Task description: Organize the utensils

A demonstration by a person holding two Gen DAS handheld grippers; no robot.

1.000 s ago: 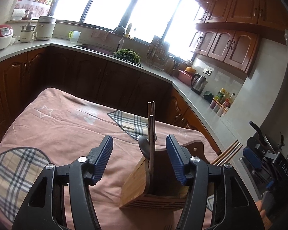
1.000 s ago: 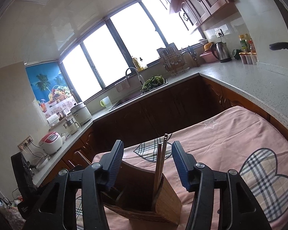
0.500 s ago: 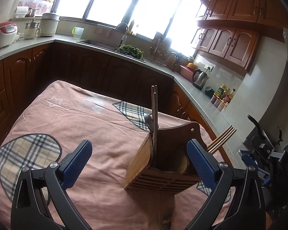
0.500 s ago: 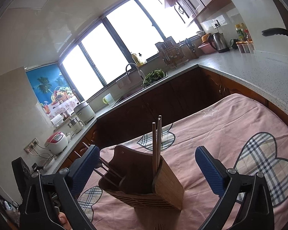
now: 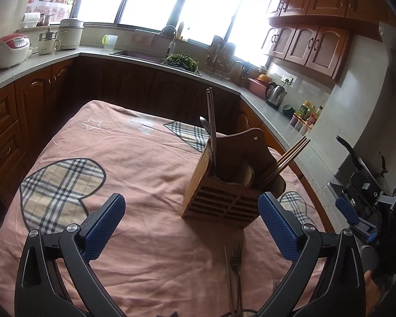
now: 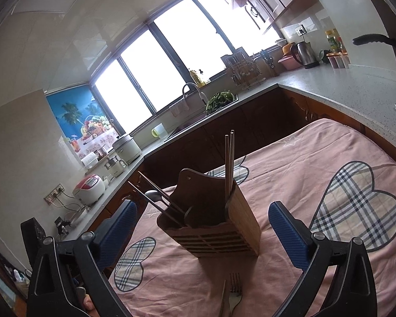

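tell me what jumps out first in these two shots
A wooden holder stands mid-table on a pink cloth with plaid hearts. One pair of chopsticks stands upright in it, another pair leans out sideways. In front of it a fork lies loose on the cloth, between the open blue-padded fingers of the left gripper; the right gripper is open too.

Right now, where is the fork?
The fork lies flat on the pink tablecloth, just in front of the wooden utensil holder, low and centre in both wrist views.
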